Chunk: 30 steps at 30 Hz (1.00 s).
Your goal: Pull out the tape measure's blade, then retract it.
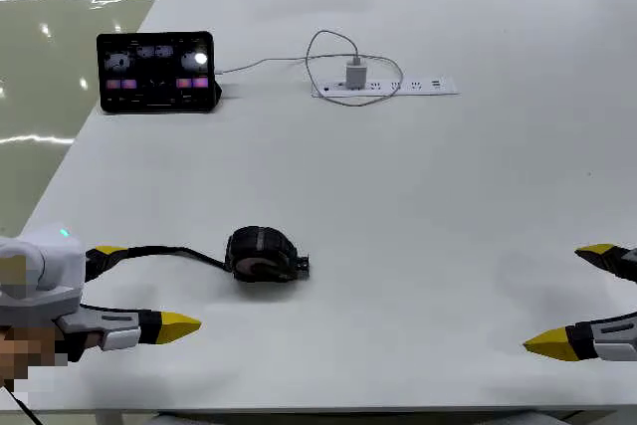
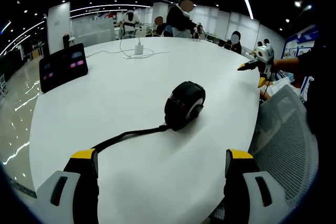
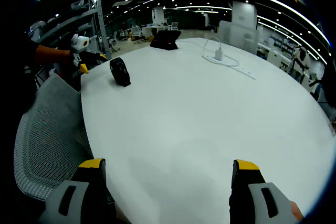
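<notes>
Both grippers hovering wide open over the table, tape measure lying between them, nearer the left.

Tape measure is sitting on the white table near the front edge, w/ its black strap trailing along the top toward one jaw tip of the left gripper. L jaws are standing spread apart, gripping nothing, pointing at the case from just beside it. Right gripper is hanging well apart at the table's other side, jaws also spread and holding nothing. At the far side, a tablet is standing w/ its screen glowing, and a charger is sitting plugged into a power strip, its cable looping.
</notes>
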### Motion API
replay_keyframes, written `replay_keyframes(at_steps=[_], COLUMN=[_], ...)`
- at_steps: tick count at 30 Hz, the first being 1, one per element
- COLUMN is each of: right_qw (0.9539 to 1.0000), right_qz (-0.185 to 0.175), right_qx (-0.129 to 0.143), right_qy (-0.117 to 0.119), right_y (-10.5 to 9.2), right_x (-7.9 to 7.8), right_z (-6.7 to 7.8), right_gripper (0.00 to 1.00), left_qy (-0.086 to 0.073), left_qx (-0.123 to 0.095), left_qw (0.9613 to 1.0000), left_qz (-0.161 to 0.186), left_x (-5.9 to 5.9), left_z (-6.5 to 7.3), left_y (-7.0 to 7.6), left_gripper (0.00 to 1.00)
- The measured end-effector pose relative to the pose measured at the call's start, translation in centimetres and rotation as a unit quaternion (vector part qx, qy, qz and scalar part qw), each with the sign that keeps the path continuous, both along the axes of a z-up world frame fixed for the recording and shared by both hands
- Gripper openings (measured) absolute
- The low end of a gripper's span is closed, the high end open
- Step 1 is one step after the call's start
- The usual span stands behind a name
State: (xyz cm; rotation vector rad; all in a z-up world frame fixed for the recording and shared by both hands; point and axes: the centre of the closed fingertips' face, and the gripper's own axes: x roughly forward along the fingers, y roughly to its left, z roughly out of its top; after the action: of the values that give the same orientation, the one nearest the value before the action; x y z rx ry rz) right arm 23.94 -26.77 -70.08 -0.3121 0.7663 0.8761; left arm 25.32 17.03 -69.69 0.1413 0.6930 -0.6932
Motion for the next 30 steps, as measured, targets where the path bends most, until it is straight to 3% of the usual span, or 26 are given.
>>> replay_keyframes(at_steps=[21, 30], right_qw=[0.9999, 0.9996], right_qz=[0.012, 0.025], right_qx=[-0.003, -0.001], right_qy=[0.0, -0.011], right_y=[0.54, 0.97], right_x=[0.17, 0.52], right_z=[0.04, 0.12], right_gripper=[0.99, 0.99], left_qy=[-0.001, -0.007], left_qx=[-0.002, -0.001], left_qw=[1.0, 0.9998], left_qz=[-0.001, -0.019], left_x=[0.14, 0.54], left_z=[0.18, 0.71], left_y=[0.26, -0.2], left_gripper=[0.99, 0.96])
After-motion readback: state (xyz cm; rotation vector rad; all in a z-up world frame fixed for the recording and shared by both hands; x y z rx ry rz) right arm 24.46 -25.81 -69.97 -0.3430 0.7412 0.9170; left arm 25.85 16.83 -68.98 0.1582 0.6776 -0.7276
